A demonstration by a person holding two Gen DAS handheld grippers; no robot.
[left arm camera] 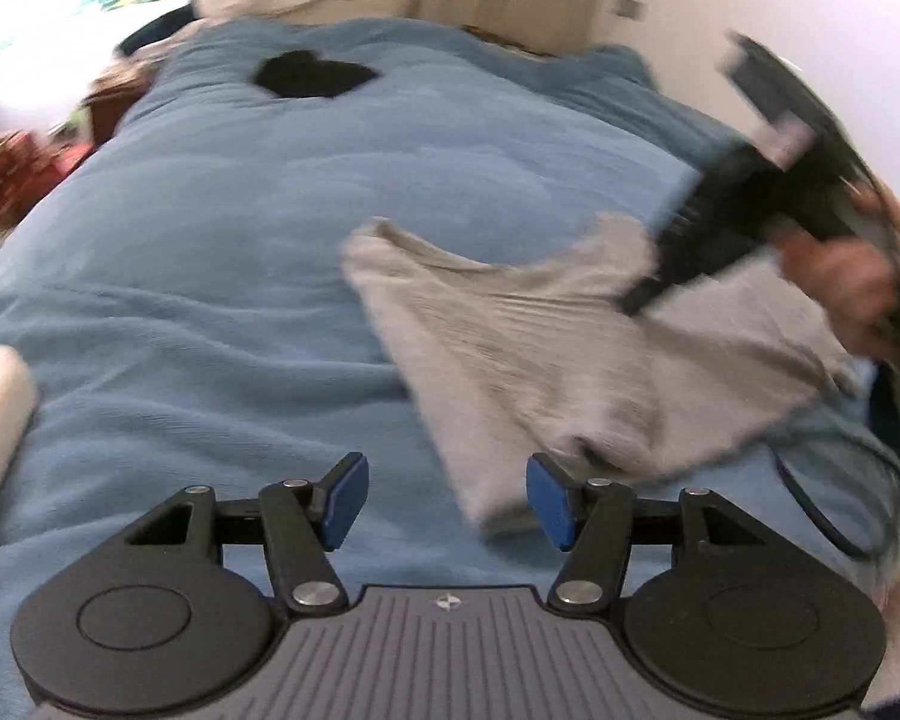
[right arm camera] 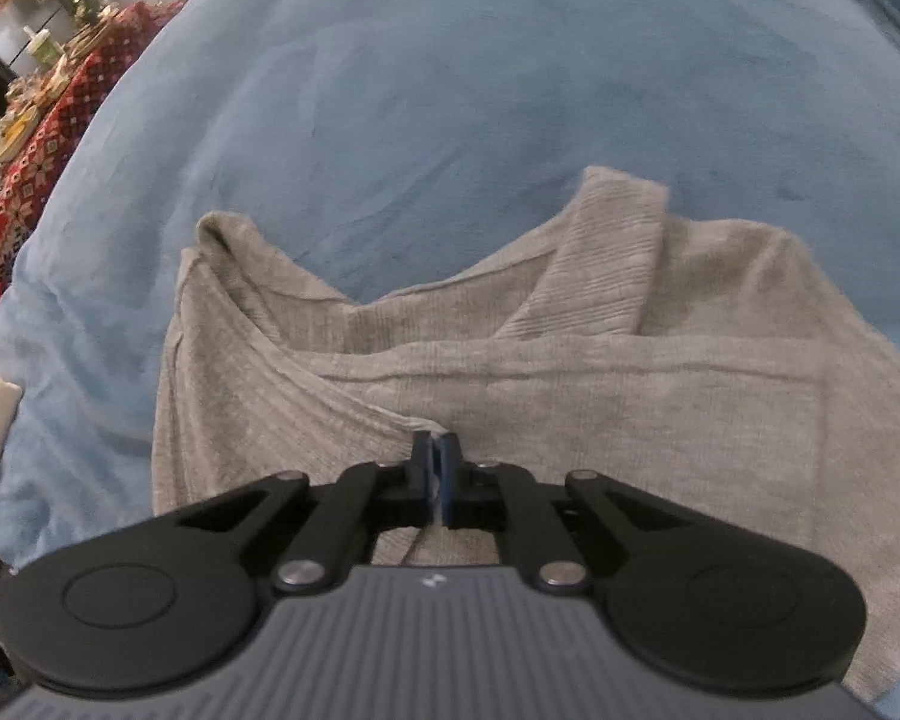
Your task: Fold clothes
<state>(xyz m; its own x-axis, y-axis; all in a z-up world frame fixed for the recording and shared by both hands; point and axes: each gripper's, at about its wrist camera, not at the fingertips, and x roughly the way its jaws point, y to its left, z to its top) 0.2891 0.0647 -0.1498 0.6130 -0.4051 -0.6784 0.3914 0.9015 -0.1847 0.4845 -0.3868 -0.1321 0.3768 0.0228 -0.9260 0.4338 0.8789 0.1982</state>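
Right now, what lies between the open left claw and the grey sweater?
Only bare blue blanket shows between left claw pads; the grey sweater edge reaches its right pad in the left wrist view.

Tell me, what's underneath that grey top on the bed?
Under the grey top a blue blanket shows all around its edges. Whatever lies directly beneath the cloth is covered. The right tongs pinch a fold of it; the left tongs hang open beside it.

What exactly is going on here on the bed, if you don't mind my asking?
A person with a gripper in each hand is folding a grey top on a blue blanket. The right gripper is shut on a fold of the top. The left gripper is open, empty, near the top's edge.
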